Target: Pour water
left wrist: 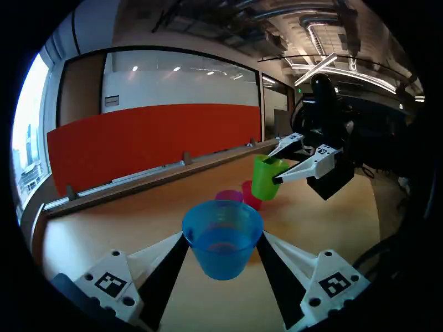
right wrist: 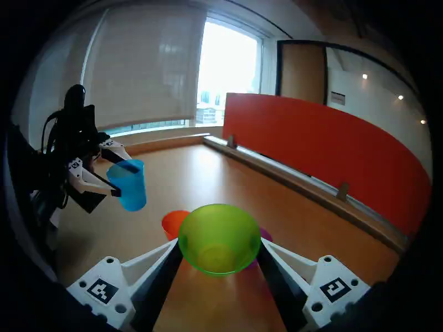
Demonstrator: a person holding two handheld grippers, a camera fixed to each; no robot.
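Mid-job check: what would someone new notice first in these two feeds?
Two bright cups are held up over the wooden table: a blue cup gripped in the left tongs and a green cup in the right tongs. Between them, a red cup and a purple cup stand on the table, with a long red partition behind.

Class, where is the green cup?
The green cup sits central in the right gripper view, in the right gripper, above the red cup and purple cup.

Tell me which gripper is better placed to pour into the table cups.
Probably the right gripper: its green cup hangs close by the red cup and purple cup; the left gripper holds its blue cup farther aside.
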